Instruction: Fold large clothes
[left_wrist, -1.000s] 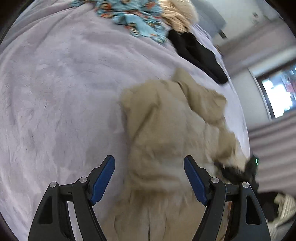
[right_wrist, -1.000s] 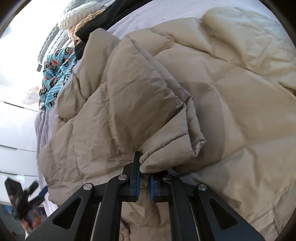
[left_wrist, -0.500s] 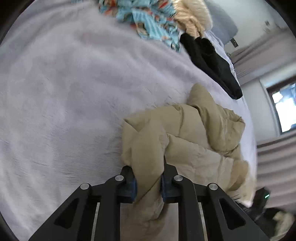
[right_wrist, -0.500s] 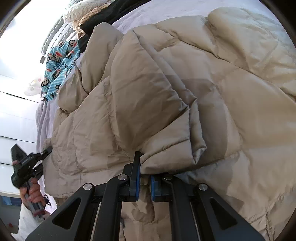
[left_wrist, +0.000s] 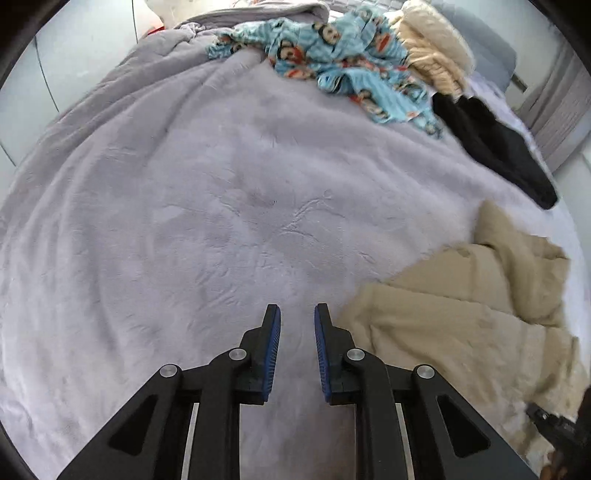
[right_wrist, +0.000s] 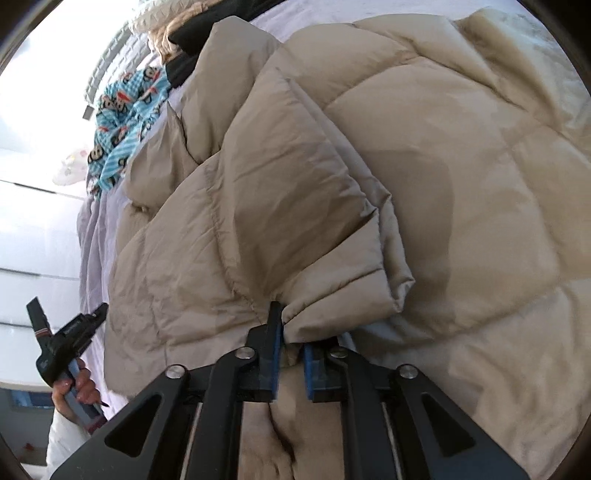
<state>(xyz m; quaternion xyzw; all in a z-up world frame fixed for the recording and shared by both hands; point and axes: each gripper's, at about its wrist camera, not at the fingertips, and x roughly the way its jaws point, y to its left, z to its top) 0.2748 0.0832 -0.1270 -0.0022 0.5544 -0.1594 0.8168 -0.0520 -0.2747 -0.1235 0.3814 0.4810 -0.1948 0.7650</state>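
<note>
A beige puffer jacket (left_wrist: 461, 317) lies crumpled on the grey bed blanket (left_wrist: 184, 221), at the right of the left wrist view. My left gripper (left_wrist: 296, 314) hangs over bare blanket just left of the jacket, its jaws a narrow gap apart with nothing between them. In the right wrist view the jacket (right_wrist: 424, 166) fills the frame. My right gripper (right_wrist: 291, 332) pinches a folded hem edge of it. Its jaws are opening, with the fabric still pressed between the pads. The left gripper (right_wrist: 66, 343) shows at the lower left there, held in a hand.
Blue cartoon-print pyjamas (left_wrist: 343, 48), a cream fluffy garment (left_wrist: 436, 55) and a black garment (left_wrist: 495, 140) lie along the far side of the bed. White cupboard fronts (right_wrist: 33, 229) stand beyond the bed's left edge.
My left gripper closed on a jacket fold, then moved left off the jacket and now holds nothing. My right gripper kept its pinch on the hem and shifted slightly.
</note>
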